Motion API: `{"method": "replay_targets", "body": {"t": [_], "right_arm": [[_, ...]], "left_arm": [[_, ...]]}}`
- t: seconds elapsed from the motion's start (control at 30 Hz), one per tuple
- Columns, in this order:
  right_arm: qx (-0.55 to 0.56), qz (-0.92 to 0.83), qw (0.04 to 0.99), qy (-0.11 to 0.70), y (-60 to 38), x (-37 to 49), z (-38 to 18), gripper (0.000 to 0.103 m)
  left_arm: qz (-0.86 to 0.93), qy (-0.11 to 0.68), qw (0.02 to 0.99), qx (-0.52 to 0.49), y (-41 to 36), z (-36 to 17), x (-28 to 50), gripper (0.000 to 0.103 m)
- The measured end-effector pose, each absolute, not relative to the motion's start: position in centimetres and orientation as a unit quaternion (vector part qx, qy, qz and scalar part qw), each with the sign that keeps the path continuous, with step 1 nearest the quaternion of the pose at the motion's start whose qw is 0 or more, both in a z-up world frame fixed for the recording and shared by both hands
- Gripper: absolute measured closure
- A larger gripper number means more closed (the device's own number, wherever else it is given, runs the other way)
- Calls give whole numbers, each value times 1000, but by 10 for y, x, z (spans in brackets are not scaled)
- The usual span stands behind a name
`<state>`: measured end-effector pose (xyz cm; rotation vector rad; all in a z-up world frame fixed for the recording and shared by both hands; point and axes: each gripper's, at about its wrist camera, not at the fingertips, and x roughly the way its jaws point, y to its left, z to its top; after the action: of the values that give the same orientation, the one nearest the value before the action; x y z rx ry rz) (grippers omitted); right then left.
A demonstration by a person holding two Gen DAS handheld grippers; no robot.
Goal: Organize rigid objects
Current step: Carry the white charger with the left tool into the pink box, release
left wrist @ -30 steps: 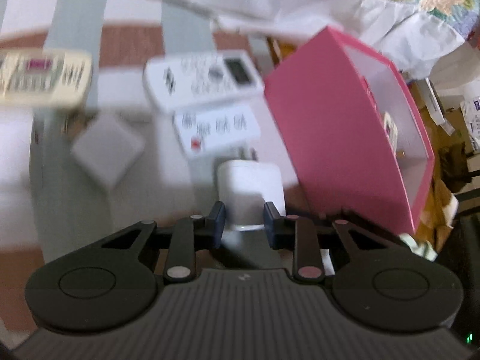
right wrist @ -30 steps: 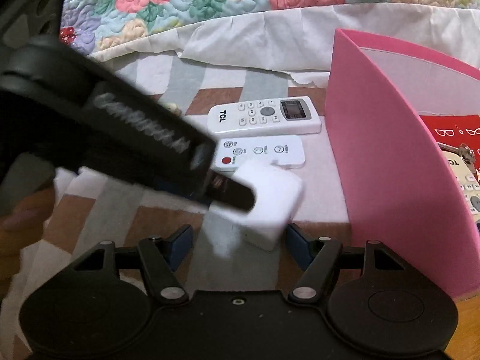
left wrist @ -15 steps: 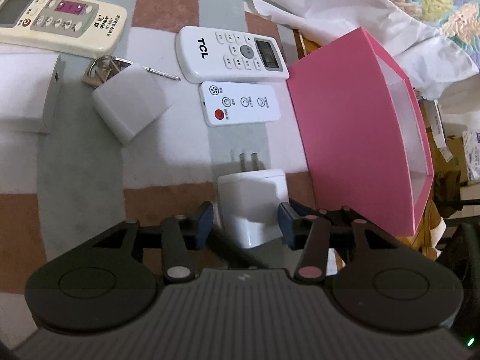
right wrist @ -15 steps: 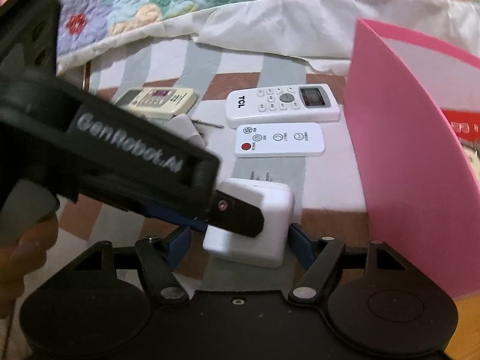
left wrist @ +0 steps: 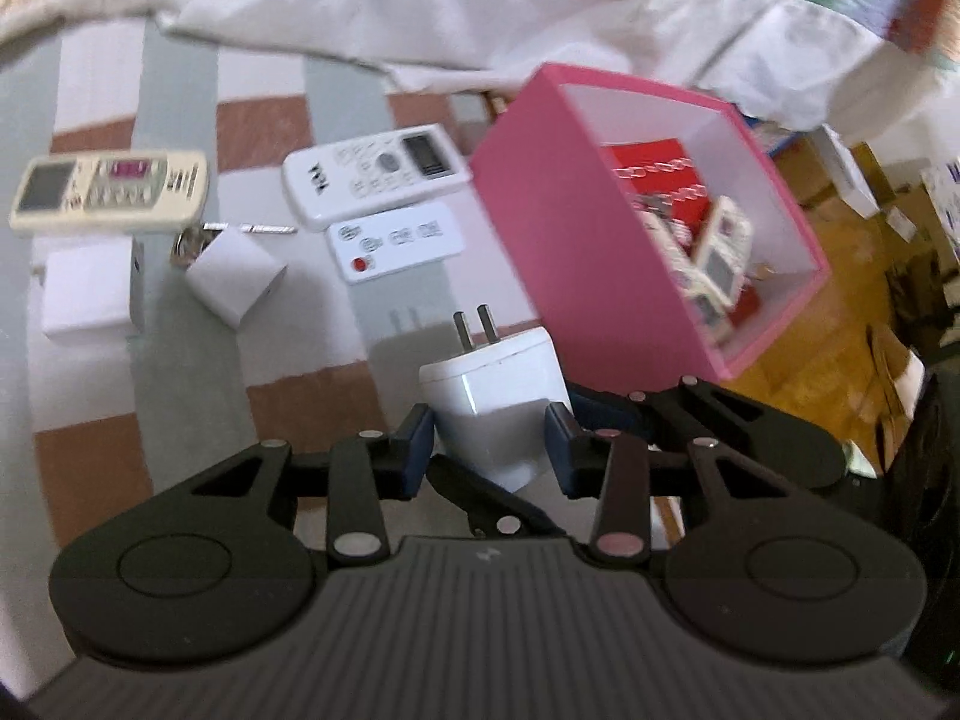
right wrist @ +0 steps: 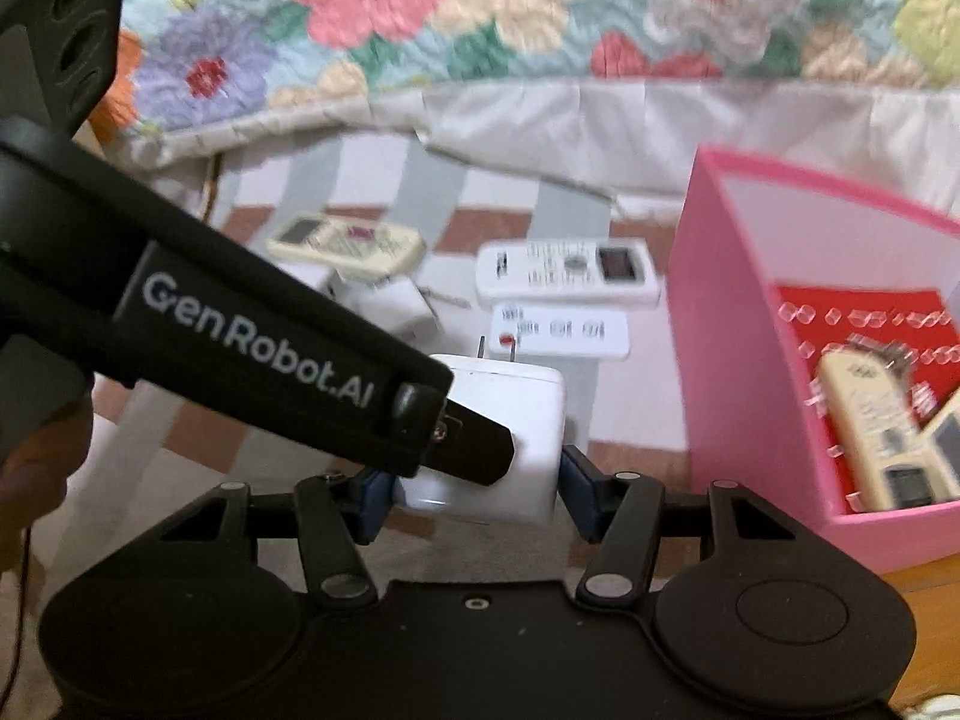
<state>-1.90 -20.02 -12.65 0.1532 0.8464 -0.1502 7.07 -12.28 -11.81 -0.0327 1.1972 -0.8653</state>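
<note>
A white plug adapter with two prongs is held off the striped cloth, between both pairs of fingers. My right gripper is shut on the adapter from its sides. My left gripper sits around the same adapter, its pads close on each side; in the right wrist view its black body crosses the adapter's left face. The pink box stands to the right, also in the right wrist view, holding remotes and a red card.
On the cloth lie a white TCL remote, a small white remote, a cream remote, a small white cube and a white box. A flowered quilt lies behind. Wooden floor and clutter lie right of the box.
The adapter has been lifted off the cloth and raised. Both grippers rose and tilted, so the pink box's inside shows now. The right gripper has closed on the adapter.
</note>
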Motion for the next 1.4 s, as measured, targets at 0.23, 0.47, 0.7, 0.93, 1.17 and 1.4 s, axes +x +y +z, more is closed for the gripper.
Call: {"method": "replay_targets", "body": {"t": [0.23,0.47,0.7,0.93,1.17,1.4], "right_arm": [[35,-80,926,367,-202,-48,-73,41],[45,-125,931,340,-243,-67,-31,41],[103,-139,912,371,-302,-68,-36,41],[209,-123,871,427,-355,-55,-76,41],[249,-102,842,468,-369,-39,-104,41],[180,-98,853,481,-354,-34,-107,40]], "left_arm": [[-412,528,742,-20,-129,-56,51,64],[-446,515,732,16,-190,-8,48,64],[-440,545,710,70,-267,-7,51,64],[-405,601,677,125,-322,-46,63,63],[-380,637,655,146,-334,-77,72,63],[-381,579,696,189,-334,-85,59,62]]}}
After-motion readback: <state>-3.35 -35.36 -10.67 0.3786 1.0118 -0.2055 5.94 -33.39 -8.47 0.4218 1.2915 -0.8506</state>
